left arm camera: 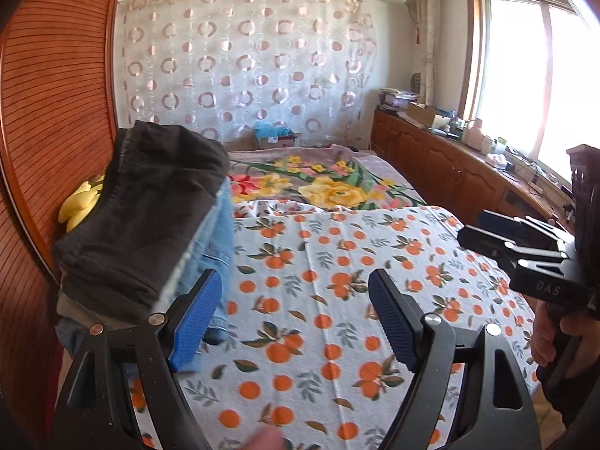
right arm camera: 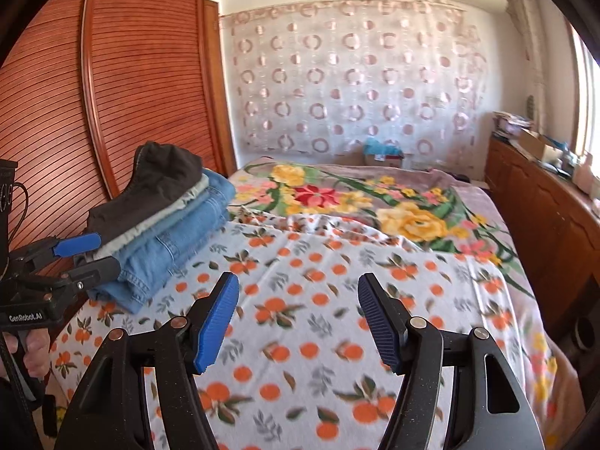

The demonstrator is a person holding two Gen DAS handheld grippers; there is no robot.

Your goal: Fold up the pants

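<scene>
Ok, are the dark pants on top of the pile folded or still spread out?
Folded. The dark pants lie as a compact bundle atop the stacked jeans, clear of both hand-held grippers.

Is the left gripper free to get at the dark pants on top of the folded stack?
Probably yes: the left gripper is open and empty beside the stack, and nothing covers the dark pants on top.

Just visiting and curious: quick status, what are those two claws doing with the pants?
Left gripper open, empty. Right gripper open, empty. Folded pants stack sits at the bed's left edge, dark pair on top. Orange-print sheet ahead bare, nothing blocking.
</scene>
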